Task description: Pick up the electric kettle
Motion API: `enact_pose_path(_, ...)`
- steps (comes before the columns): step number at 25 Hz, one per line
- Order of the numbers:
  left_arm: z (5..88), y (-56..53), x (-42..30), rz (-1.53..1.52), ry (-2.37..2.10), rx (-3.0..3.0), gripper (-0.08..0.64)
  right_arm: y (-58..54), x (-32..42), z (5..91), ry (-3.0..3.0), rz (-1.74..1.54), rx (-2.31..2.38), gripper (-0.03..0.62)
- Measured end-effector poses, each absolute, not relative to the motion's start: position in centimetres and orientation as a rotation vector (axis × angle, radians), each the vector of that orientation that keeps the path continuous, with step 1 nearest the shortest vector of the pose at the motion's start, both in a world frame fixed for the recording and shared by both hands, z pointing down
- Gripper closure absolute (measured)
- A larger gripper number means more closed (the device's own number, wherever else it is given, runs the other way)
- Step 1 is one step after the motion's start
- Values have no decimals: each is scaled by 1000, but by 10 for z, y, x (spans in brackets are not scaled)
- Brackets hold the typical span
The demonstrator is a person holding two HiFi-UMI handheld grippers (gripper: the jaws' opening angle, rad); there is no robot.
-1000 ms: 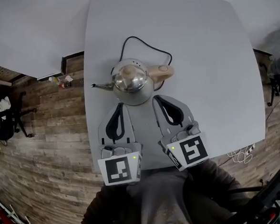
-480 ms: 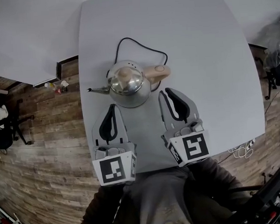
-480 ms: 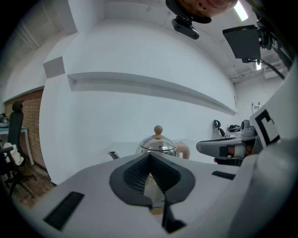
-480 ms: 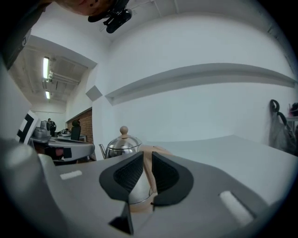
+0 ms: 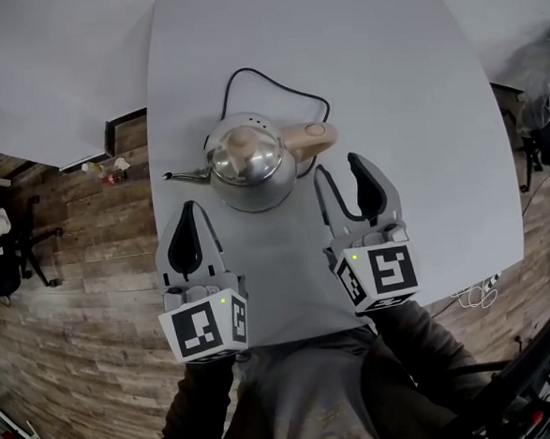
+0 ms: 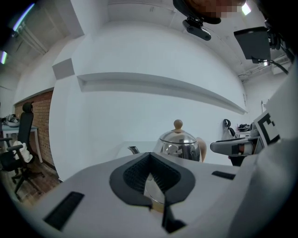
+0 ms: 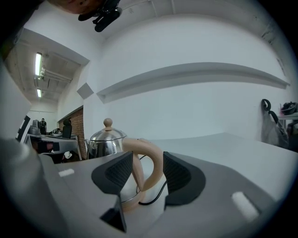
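The electric kettle (image 5: 249, 161) stands upright on the white table (image 5: 416, 82), just ahead of both your tongs and between their lines. Its long axis runs across you: the spout (image 5: 183, 176) points to your left, and the peach handle (image 5: 312, 141) sticks out to your right, with the cord (image 5: 275, 82) looping away behind it.

That puts the handle on the side of your right gripper (image 5: 342, 176). Its tips sit just short of the handle and a little to its right. Its jaws are opening, and in the right gripper view the upright loop of the handle lines up in the gap between the pads, though neither pad touches it.

Your left gripper (image 5: 189, 209) is closed on nothing and sits near the spout side, farther back from the kettle.

Judging by this, the right one is the one to take the handle, going forward and slightly left
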State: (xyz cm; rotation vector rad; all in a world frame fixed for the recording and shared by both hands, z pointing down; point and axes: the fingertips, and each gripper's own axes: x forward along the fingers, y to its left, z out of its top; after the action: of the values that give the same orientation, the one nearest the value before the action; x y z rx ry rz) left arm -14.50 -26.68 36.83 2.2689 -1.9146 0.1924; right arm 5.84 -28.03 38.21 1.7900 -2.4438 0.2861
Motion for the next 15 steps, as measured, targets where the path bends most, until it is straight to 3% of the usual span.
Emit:
enact_pose_path(7,387,-278,-150,199,-1931,2266,561,-300,62,398,-2460,285,1804,365)
enact_pose_path(15,403,-293,-156,188,-1950,2250,560,-318,58,407,-2430,210,1854,359)
